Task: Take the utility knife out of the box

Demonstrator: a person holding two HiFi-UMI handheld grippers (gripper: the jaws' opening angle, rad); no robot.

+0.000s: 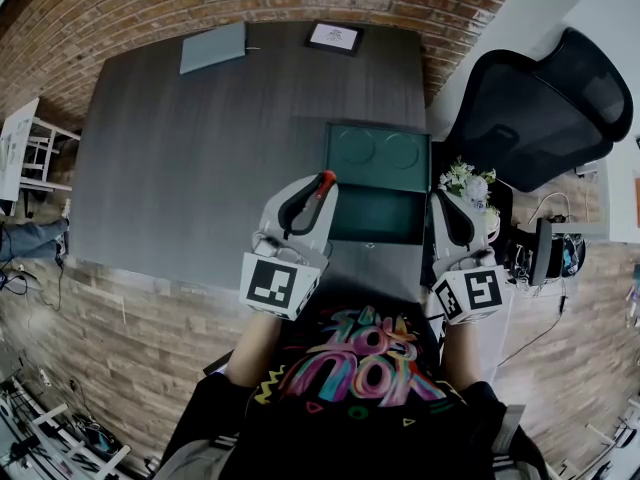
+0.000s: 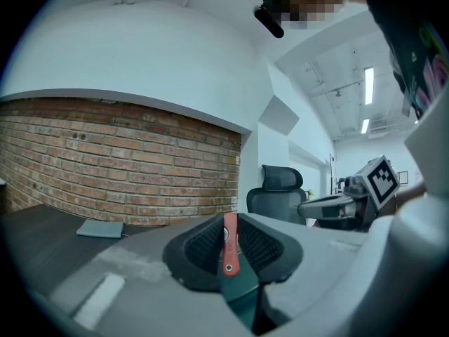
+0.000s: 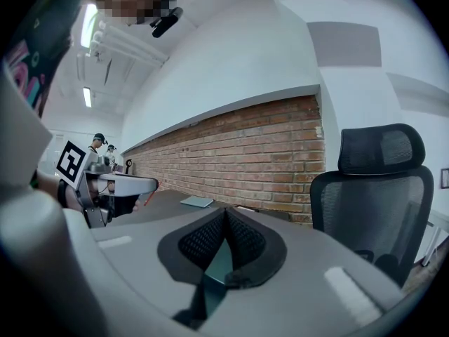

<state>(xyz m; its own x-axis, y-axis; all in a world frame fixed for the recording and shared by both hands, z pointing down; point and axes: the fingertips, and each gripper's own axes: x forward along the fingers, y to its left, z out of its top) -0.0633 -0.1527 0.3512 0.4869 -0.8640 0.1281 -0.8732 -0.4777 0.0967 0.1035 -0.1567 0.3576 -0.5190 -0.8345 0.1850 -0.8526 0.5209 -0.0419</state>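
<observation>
Left tongs [image 1: 314, 194]: jaws closed to a narrow gap, pads clamped on the red utility knife [image 2: 229, 248]. The knife stood between the pads with its handle end poking past the tips. It was out of the box and clear of the desk [image 1: 200, 168], and from overhead its tip sat level with the box's left edge.

Right tongs [image 3: 225, 220]: pads pressed together, nothing between them. They were held beside the left tongs, well apart from them, and both pointed roughly level.

Green box [image 1: 380, 218]: open on the desk, just ahead of the tongs, right of the left tips and left of the right tips. Its lid was folded back on the far side and showed two round recesses.

Beyond the left tongs, at the desk's far edge, lay a grey pad [image 1: 212, 47] and a small framed card [image 1: 334, 36]. Just ahead of the right tongs was a bunch of white flowers [image 1: 466, 180]. A black mesh office chair [image 1: 545, 98] stood farther out on that side.
</observation>
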